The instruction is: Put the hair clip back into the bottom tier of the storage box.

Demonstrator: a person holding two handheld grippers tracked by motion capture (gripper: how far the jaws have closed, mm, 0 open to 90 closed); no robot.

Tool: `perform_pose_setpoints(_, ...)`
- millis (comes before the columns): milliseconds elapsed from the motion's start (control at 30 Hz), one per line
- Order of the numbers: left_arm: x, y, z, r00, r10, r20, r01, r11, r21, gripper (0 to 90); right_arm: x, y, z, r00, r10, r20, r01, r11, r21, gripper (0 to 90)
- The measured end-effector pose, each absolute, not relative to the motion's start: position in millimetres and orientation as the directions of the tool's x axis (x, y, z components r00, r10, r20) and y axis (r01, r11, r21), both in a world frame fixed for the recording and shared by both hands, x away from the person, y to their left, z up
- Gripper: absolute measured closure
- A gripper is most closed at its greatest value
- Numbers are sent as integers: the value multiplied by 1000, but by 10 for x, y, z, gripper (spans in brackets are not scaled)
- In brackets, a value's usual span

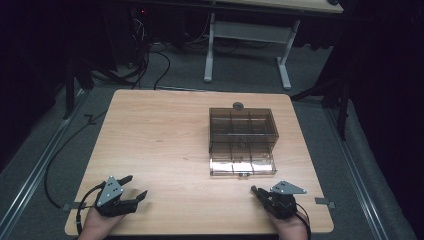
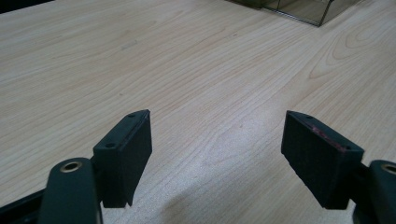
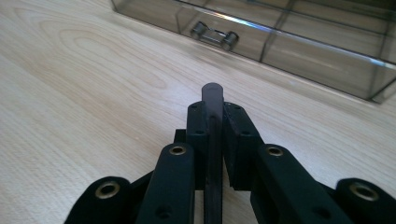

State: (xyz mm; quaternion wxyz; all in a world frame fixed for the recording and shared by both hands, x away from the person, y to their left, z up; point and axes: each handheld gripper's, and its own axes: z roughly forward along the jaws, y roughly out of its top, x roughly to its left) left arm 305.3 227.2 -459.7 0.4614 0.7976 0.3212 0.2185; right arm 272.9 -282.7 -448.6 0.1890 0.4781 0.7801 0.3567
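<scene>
Table: a light wooden table (image 1: 165, 145) with visible grain, bare apart from the organiser box; its corners are rounded.
Room: dim; grey floor around the table, black cables trailing on the floor beyond the table's far edge, and a white-legged desk frame (image 1: 247, 45) farther back.
Organiser box: a smoky transparent organiser box (image 1: 242, 125) divided into compartments, standing on the right half of the table, toward the far edge.
Drawer: the lowest drawer (image 1: 242, 165) of the box is pulled out toward the person; it has a small metal handle (image 3: 214, 35) on its front.
Round knob: a small dark round thing (image 1: 238, 105) lies on the table just behind the box; what it is I cannot tell.
Left gripper: the left gripper (image 1: 136, 187) rests at the table's near edge, well to the left of the box and well apart from it. Its jaws stand wide apart with bare table between the pads (image 2: 128, 154); it touches and holds nothing.
Right gripper: the right gripper (image 1: 255, 190) sits near the table's near edge, just in front of the drawer and pointed at it, apart from the drawer front. Its jaws are pressed together on a thin dark flat piece (image 3: 213, 100) that stands on edge between the pads and juts out past the tips; what the piece is I cannot tell.
</scene>
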Motion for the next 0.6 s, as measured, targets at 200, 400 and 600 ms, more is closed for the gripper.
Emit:
perform_pose_setpoints(200,3054,2272,-4598,699,713,51,311,-368,876,250,2736,-2880,-4504,-457,888,50,625,281,729,818)
perform_pose_setpoints(400,3053,2272,-4598,699,714,52,311,-368,877,250,2741,-2880,-4523,-455,889,45,628,285,725,816)
perform_pose_setpoints(600,3053,2272,-4598,699,713,52,310,-368,877,250,2738,-2892,-4528,-452,890,56,631,274,726,789)
